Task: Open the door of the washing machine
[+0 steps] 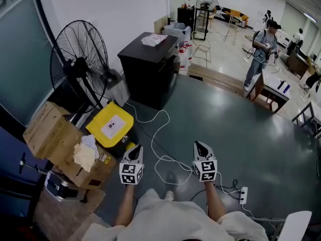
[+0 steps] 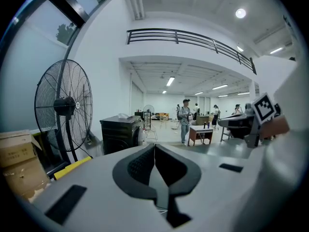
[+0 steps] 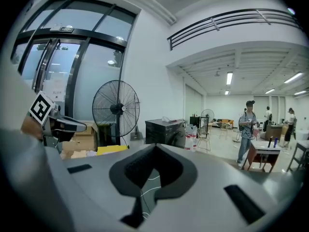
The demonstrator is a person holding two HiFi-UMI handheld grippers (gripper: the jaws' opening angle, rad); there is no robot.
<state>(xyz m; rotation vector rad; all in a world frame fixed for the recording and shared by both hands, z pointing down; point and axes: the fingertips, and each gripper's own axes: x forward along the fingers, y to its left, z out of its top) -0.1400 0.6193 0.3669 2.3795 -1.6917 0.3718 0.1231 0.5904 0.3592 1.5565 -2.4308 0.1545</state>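
Note:
The washing machine (image 1: 149,68) is a black box standing by the white wall, several steps ahead on the dark floor, with a white cloth on its top. It also shows small and far in the left gripper view (image 2: 119,133) and the right gripper view (image 3: 166,131). Its door looks closed. My left gripper (image 1: 134,150) and right gripper (image 1: 200,146) are held side by side near my body, pointing forward and slightly down. Both have their jaws together with nothing between them. Each gripper is far from the machine.
A large black standing fan (image 1: 79,60) is left of the machine. A yellow case (image 1: 111,125) and cardboard boxes (image 1: 49,133) lie at the left. A white cable (image 1: 159,134) loops across the floor to a power strip (image 1: 243,195). A person (image 1: 260,51) stands by a table (image 1: 274,87) at the far right.

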